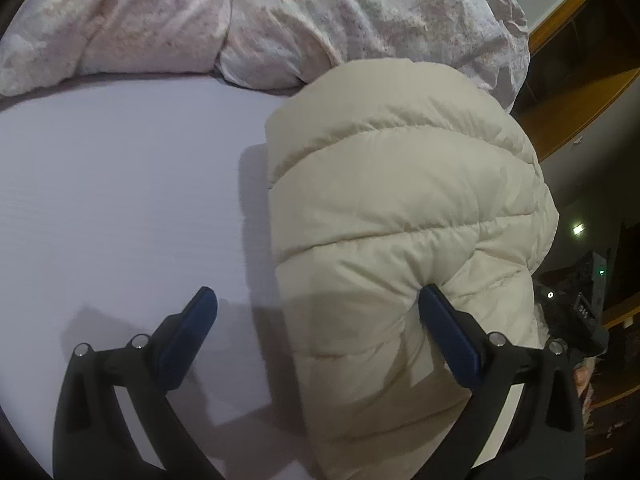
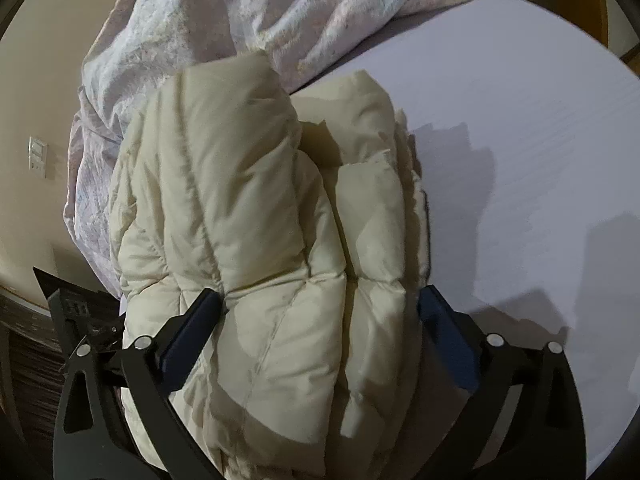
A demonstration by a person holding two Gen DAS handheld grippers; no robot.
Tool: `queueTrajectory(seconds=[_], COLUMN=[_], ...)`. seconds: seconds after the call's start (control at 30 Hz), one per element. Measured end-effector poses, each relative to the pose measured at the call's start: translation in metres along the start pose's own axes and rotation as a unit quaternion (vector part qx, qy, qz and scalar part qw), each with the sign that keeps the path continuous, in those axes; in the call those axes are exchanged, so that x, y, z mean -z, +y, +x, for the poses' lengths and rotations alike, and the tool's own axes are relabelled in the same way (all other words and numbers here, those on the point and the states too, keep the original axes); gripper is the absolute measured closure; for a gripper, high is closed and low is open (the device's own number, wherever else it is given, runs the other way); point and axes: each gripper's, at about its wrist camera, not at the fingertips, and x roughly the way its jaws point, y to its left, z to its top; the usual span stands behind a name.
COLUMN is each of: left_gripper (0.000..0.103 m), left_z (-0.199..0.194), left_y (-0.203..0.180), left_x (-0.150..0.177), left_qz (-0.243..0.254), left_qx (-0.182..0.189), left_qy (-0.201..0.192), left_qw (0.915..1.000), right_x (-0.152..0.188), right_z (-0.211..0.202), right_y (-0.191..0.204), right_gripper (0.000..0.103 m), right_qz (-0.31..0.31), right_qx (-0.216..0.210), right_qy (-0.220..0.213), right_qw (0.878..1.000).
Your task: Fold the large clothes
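A cream quilted puffer jacket (image 1: pixel 400 200) lies folded in a thick bundle on the lilac bed sheet (image 1: pixel 120 200). In the left wrist view my left gripper (image 1: pixel 316 296) stands wide open over the jacket's near left edge. Its right fingertip (image 1: pixel 432 300) dents a puffy fold, and its left finger (image 1: pixel 196 320) hovers over bare sheet. In the right wrist view the jacket (image 2: pixel 248 220) fills the gap of my right gripper (image 2: pixel 320 294). Those jaws are spread wide, with a blue pad at each side of the bundle, and the jacket rests on the sheet (image 2: pixel 520 160).
A crumpled pale floral duvet (image 1: pixel 240 20) is heaped along the far side of the bed, right behind the jacket. A wooden bed frame (image 1: pixel 580 112) and a dark floor lie past the right edge. A beige wall with a switch plate (image 2: pixel 38 158) is at the left.
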Motion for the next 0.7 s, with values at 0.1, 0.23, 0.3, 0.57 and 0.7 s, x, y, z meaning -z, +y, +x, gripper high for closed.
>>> queueTrajectory(seconds=[0.1,0.23,0.3,0.57,0.7], left_gripper=[0.002,0.002,0.002,0.002,0.003], left_z=[0.008,0.016,0.020,0.031,0.033], left_y=[0.001,0.001,0.001,-0.005,-0.012], left_x=[-0.005,-0.008,-0.010,-0.016,-0.014], left_qz=[-0.010,-0.022,-0.027,-0.037,-0.031], left_qx=[0.017,0.036,0.046,0.071,0.071], left_qy=[0.008,0.017,0.020,0.030,0.025], left_qw=[0.9998,0.9990,0.9984,0.9963,0.9967], right_x=[-0.004,-0.009,-0.010,-0.018,-0.018], right_z=[0.006,0.010,0.012,0.026,0.036], right_y=[-0.002,-0.002,-0.001,0.009,0.012], right_gripper=[0.001,0.001,0.001,0.001,0.017], right_qz=[0.006,0.000,-0.004,-0.020,-0.016], right_qx=[-0.016,-0.030,-0.037,-0.073,-0.097], right_qy=[0.006,0.009,0.012,0.026,0.041], right_qw=[1.000,1.000,0.999,0.997,0.994])
